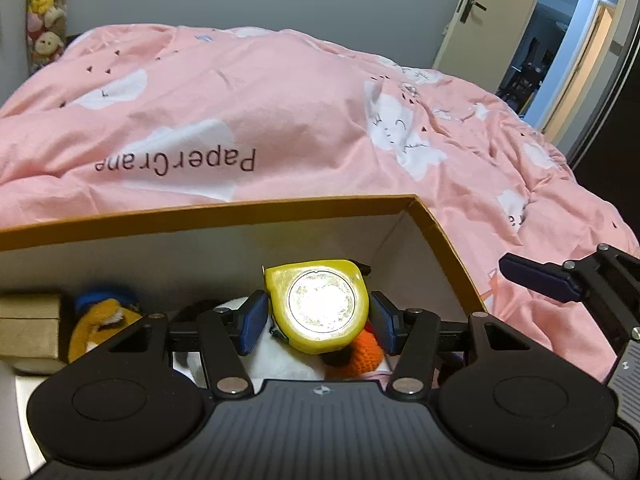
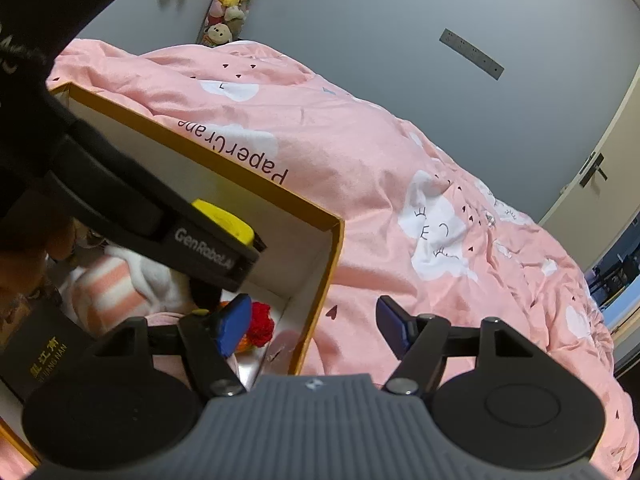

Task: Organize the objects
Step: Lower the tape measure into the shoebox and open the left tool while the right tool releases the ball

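A bed [image 1: 280, 112] under a rumpled pink duvet with white clouds fills the room from where I stand, a shelf of plush toys [image 1: 44, 12] at its head toward ten o'clock and an open door [image 1: 484, 20] off at two o'clock. On the duvet sits a cardboard box [image 1: 224, 210], orange outside and white within, open at the top.

Inside the box are soft things heaped together: a white plush with pink stripes [image 2: 116, 288], an orange knitted toy [image 1: 364, 354], a yellow-orange stuffed figure with a blue cap [image 1: 100, 320] at the nine o'clock end, something red and fuzzy [image 2: 262, 320] near the close corner, a tan carton [image 1: 30, 328] and a dark box with gold lettering [image 2: 44, 356].

The left gripper [image 1: 318, 320] hangs over the box's interior with its jaws drawn in on a yellow tape measure [image 1: 320, 304], a blue pad pressing each flank; the round shiny face of the case looks straight back at the camera. It is held above the plush pile, near the far wall.

The right gripper [image 2: 316, 320] holds nothing, its jaws spread wide astride the box's near corner: one pad inside over the toys, the other outside above the duvet.
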`<state>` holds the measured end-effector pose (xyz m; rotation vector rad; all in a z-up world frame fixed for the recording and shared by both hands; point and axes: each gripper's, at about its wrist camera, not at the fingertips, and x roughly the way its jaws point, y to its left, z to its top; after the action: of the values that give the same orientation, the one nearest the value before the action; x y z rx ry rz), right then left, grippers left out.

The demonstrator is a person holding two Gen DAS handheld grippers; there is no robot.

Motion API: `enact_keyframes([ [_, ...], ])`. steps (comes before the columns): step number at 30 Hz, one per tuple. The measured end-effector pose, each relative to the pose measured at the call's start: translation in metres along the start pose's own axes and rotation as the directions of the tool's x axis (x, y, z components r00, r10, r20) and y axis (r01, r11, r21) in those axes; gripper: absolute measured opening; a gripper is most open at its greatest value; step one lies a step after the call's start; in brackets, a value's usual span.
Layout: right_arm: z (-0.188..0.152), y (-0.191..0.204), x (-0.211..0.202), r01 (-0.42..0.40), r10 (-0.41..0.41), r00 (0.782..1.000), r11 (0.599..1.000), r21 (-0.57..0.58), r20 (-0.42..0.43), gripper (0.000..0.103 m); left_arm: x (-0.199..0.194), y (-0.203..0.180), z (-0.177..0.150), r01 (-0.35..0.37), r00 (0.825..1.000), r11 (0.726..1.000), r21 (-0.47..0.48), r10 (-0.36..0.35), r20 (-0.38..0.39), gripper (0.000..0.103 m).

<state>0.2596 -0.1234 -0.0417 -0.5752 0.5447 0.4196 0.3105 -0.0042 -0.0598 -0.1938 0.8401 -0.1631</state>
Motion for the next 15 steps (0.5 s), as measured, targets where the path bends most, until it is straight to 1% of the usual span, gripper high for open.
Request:
enact_keyframes([
  [5,-0.0006,0.0,0.0025,-0.011,0.012,1.0,1.0,0.007,-0.014,0.07,0.002,0.0012,0.0015,0.003,1.0,1.0,-0.017,-0.003,-0.004,0.063],
  [8,-0.0005,0.0015,0.001,-0.018,0.018,1.0,1.0,0.005,-0.012,0.071,0.0005,0.0011,0.0006,0.008,1.0,1.0,-0.015,-0.008,0.001,0.067],
  [10,-0.0005,0.0012,0.0007,-0.023,0.023,1.0,1.0,0.007,-0.012,0.071,-0.0007,0.002,-0.0005,0.026,1.0,0.999,-0.022,-0.026,-0.001,0.068],
  [12,-0.0009,0.0007,0.0006,-0.028,0.028,0.999,1.0,0.013,-0.016,0.072,-0.002,0.0028,-0.002,0.037,0.999,0.999,-0.036,-0.037,-0.001,0.071],
  [15,-0.0013,-0.0008,0.001,-0.036,0.036,0.999,0.999,0.028,-0.022,0.073,-0.0066,0.004,-0.0037,0.035,0.999,0.998,-0.048,-0.035,0.002,0.071],
])
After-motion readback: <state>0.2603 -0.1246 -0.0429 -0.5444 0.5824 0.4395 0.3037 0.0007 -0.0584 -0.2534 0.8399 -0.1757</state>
